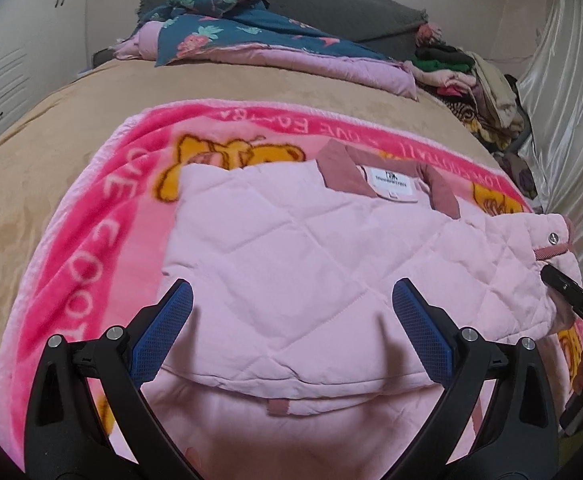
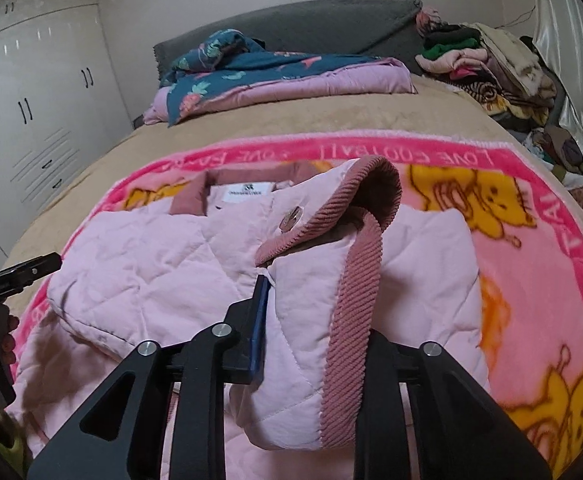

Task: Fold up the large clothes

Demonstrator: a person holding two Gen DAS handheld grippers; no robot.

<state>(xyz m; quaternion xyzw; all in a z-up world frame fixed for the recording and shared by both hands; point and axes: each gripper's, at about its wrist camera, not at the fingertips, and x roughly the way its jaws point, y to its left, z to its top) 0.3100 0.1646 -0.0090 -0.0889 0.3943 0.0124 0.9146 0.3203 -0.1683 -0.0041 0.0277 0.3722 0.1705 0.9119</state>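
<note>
Pink quilted jacket (image 1: 291,264) lies on a pink cartoon-bear blanket (image 1: 91,240) spread over the tan-covered bed (image 1: 51,140). Landmark: the white neck label (image 1: 394,188) inside the jacket's corduroy collar.

Left sleeve side already turned in over the body; its quilted panel covers the jacket from just left of the label down to the hem nearest the camera. That fold looks flat and finished.

Right gripper (image 2: 311,300): jaws clenched on the corduroy-trimmed sleeve cuff (image 2: 355,280), lifted clear of the jacket body, below and right of the label. A snap button (image 2: 291,216) shows on the raised fabric. Judged mid-carry: the second sleeve is being brought across toward the label side, not yet laid down.

Left gripper (image 1: 291,320): jaws released, spread wide, holding nothing, low over the folded panel below the label; whether they touch the fabric I cannot tell.

Left to do, as I judge it: lay this sleeve flat, then fold hem up toward the label.

Beyond the label: folded floral quilt (image 1: 231,36), heap of clothes (image 1: 475,84) at far right.
</note>
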